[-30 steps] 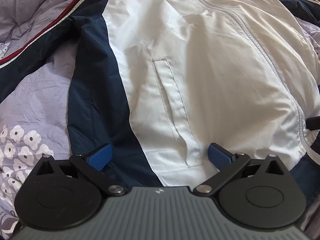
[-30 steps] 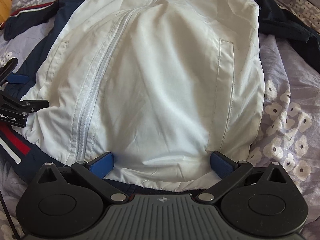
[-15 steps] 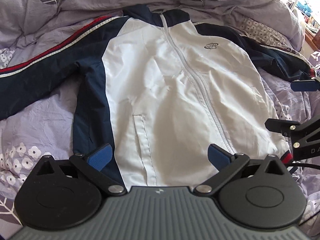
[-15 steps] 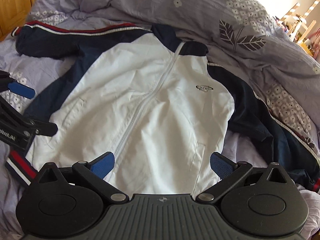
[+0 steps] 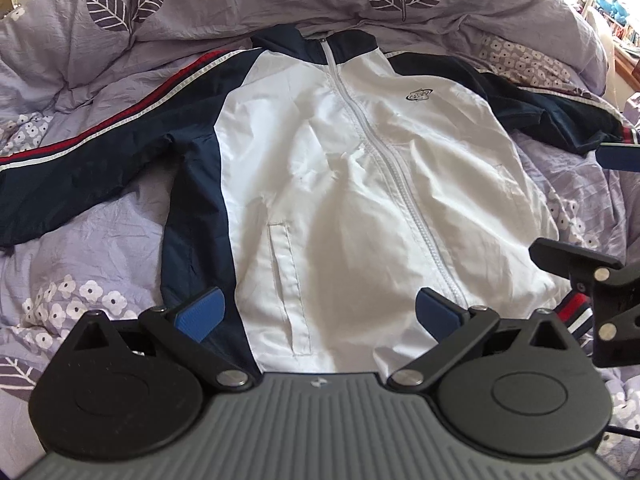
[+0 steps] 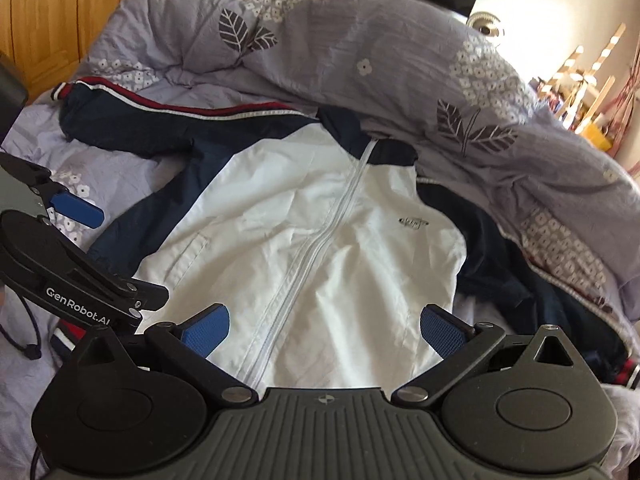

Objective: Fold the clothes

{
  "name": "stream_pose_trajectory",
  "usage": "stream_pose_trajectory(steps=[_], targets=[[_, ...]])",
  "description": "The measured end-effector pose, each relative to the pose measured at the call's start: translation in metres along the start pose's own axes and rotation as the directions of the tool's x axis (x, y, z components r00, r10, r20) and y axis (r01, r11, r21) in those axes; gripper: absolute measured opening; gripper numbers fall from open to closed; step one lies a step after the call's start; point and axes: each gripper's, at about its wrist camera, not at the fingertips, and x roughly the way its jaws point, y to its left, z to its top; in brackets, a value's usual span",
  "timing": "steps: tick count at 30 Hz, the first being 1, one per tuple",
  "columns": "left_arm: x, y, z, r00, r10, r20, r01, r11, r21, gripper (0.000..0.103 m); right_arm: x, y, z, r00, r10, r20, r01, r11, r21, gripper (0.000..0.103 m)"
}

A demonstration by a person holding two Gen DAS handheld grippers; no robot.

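A white and navy zip jacket [image 5: 360, 184] lies face up and spread flat on the bed, collar far, hem near; it also shows in the right wrist view [image 6: 320, 240]. Its left sleeve [image 5: 92, 152] with red and white stripes stretches out to the left. Its right sleeve [image 6: 520, 264] lies bunched at the right. My left gripper [image 5: 318, 314] is open and empty above the hem's left half. My right gripper [image 6: 326, 328] is open and empty above the hem's right half. Each gripper shows at the edge of the other's view.
A rumpled lilac duvet [image 6: 400, 68] with leaf and flower prints is heaped behind the collar. The lilac sheet [image 5: 92, 256] lies under the jacket. A wooden wardrobe [image 6: 60, 20] stands far left; furniture and clutter [image 6: 580, 92] stand far right.
Both grippers have pulled back and up from close over the jacket's hem. The whole jacket and the duvet have come into view. Both stay open.
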Motion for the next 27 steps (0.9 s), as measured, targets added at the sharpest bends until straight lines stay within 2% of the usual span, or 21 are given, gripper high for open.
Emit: stream_pose_trajectory(steps=[5,12,16,21,24,27], targets=[[-0.006,-0.007,-0.009,1.0,0.03,0.004,-0.03,0.999,0.023,0.102,-0.01,-0.007,-0.004,0.999,0.038,0.011,-0.039,0.998,0.047,0.103],[-0.015,-0.021,-0.017,0.997,0.071,-0.007,-0.071,0.995,0.07,0.103,-0.005,0.004,-0.009,0.995,0.083,-0.047,-0.082,0.996,0.017,0.103],[-0.017,-0.021,-0.019,0.999,0.032,-0.021,-0.031,0.998,0.052,0.103,-0.008,0.005,-0.008,0.997,0.072,-0.031,-0.072,0.997,0.009,0.103],[-0.011,-0.022,-0.016,0.998,0.055,-0.026,-0.053,0.996,0.071,0.103,-0.006,-0.001,-0.005,0.998,0.041,-0.04,-0.04,0.998,0.038,0.103],[-0.004,-0.022,-0.01,0.998,0.045,-0.037,-0.042,0.995,0.089,0.103,0.0,-0.006,0.001,0.999,0.027,-0.046,-0.025,0.998,0.058,0.103],[0.007,-0.024,0.001,0.998,0.041,-0.051,-0.035,0.994,0.102,0.103,0.007,-0.026,0.009,1.0,0.002,-0.002,-0.002,0.991,0.132,0.103]])
